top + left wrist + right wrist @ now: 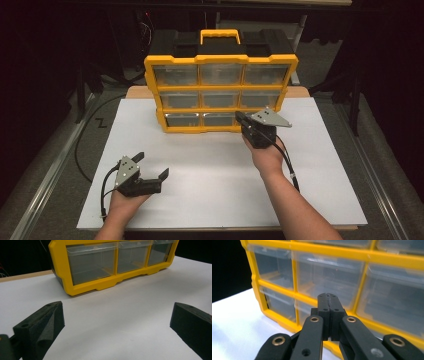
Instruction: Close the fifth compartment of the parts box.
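Observation:
A yellow organizer (220,87) with clear plastic drawers and a yellow carry handle stands at the back of the white tabletop (200,170). My right gripper (240,119) is shut, jaws pressed together with nothing visible between them, and its tip is right at the bottom row of drawers, toward the right. In the right gripper view the closed tip (329,298) sits just in front of the clear drawer fronts (329,277). My left gripper (152,165) rests low at the front left, open and empty. In the left gripper view, it (116,315) faces the organizer (95,285) from a distance.
The white tabletop runs wide between the organizer and the front edge. A wooden board edge (137,92) shows behind it. Cables (82,150) trail on the floor at left, and the surroundings are dark.

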The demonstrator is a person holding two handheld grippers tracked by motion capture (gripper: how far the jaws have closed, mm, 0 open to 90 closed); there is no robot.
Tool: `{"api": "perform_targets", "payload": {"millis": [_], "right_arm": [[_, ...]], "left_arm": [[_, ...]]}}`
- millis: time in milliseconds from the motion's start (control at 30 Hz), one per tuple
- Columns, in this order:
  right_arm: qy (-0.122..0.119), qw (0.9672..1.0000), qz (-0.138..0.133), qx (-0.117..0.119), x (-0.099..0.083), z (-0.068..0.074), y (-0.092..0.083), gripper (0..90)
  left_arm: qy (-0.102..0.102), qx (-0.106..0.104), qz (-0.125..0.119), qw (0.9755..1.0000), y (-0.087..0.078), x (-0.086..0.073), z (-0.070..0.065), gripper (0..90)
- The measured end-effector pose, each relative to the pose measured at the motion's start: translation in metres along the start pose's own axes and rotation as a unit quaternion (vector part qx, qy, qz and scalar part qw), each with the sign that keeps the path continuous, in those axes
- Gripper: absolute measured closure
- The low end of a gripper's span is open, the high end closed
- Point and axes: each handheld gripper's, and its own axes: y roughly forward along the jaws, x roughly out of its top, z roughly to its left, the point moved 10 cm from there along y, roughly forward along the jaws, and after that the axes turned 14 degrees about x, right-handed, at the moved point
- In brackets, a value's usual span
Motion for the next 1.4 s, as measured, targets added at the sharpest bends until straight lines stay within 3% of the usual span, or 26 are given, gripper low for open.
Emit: {"api": "perform_targets", "payload": {"millis": [567,800,1067,1267,1400], "right_arm": [[0.018,0.9988,0.046,-0.007,-0.087,-0.024,-0.065,90.0],[0.02,0.9989,0.04,-0.013,-0.096,-0.029,-0.093,90.0],[0.033,0.9983,0.028,-0.039,-0.108,-0.044,-0.133,90.0],[0.045,0.997,0.023,-0.058,-0.111,-0.055,-0.138,90.0],[0.046,0.9973,0.034,-0.045,-0.117,-0.051,-0.13,89.3]], "left_arm": [[0.0,0.012,0.008,0.9999,0.003,-0.002,0.006,0.0],[0.0,0.018,0.009,0.9998,0.002,-0.002,0.008,0.1],[0.002,0.016,0.009,0.9998,0.0,-0.002,0.007,0.0],[0.005,0.01,0.007,0.9999,0.001,-0.001,0.003,0.1],[0.005,0.009,0.006,0.9999,0.0,-0.001,0.004,0.1]]}}
